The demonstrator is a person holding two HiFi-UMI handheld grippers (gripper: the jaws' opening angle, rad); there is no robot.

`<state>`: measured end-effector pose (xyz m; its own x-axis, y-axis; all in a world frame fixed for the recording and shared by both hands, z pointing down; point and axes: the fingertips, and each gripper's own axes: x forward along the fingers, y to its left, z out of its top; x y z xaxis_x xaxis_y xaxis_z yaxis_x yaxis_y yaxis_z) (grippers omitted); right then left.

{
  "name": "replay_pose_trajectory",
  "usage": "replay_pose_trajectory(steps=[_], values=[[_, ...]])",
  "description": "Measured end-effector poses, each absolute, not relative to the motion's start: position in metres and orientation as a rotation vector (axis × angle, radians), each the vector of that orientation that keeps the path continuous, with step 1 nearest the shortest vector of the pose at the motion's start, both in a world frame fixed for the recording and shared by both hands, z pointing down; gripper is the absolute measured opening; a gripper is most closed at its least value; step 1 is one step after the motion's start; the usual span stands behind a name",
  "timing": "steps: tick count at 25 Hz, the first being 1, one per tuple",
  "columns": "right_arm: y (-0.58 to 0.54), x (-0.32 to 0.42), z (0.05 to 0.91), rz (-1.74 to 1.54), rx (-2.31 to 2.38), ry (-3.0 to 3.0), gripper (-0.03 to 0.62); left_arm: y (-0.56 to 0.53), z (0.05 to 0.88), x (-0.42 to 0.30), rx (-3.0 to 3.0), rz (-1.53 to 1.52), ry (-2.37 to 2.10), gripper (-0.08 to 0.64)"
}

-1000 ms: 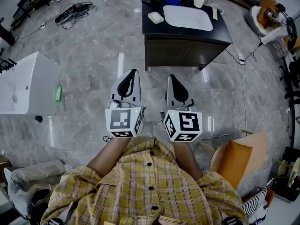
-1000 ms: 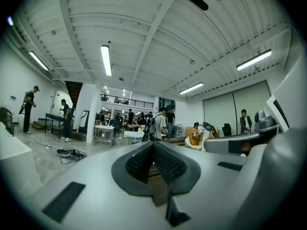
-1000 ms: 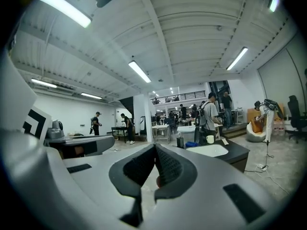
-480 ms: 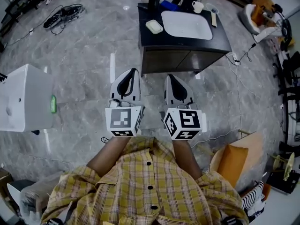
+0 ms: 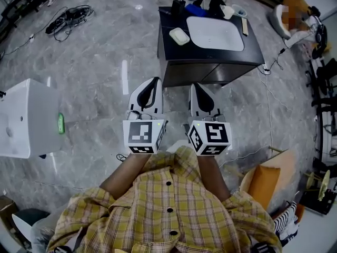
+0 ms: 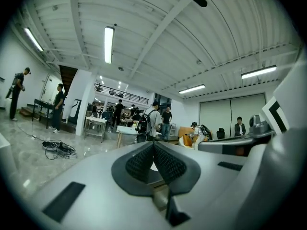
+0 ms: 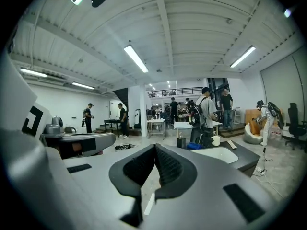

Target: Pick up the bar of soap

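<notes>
The bar of soap (image 5: 179, 36) is a pale rounded block in a dish on the left end of a black vanity top (image 5: 253, 46), beside a white sink basin (image 5: 216, 33). Both grippers are held side by side close to my body, short of the vanity and pointing toward it. The left gripper (image 5: 152, 83) is shut and empty, its pads meeting in the left gripper view (image 6: 154, 143). My right gripper (image 5: 196, 87) is also shut with nothing in it (image 7: 155, 146). The right gripper view shows the sink basin (image 7: 216, 153) ahead to the right; the soap is not visible there.
A black bottle (image 5: 177, 5) and a white mug (image 5: 227, 11) stand at the vanity's back. A white fixture (image 5: 21, 117) with a green item (image 5: 60, 123) sits left, cables (image 5: 68, 16) lie far left, an orange seat (image 5: 263, 183) is at right. Several people stand in the hall.
The vanity has shifted slightly in the head view as the person moves. Both grippers stay shut and side by side, a little higher in the picture.
</notes>
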<state>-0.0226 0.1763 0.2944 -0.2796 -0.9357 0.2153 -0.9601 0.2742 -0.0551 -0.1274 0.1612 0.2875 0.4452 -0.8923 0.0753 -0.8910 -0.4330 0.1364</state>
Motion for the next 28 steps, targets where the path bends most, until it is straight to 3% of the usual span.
replay_pose_trajectory(steps=[9,28], values=[[0.107,0.000,0.317,0.318,1.780,-2.350,0.020,0.091,0.306,-0.103,2.529,0.007,-1.545,0.012],[-0.179,0.078,0.375,0.486,1.570,-2.336,0.020,-0.183,0.329,-0.029,2.413,0.170,-1.719,0.012]])
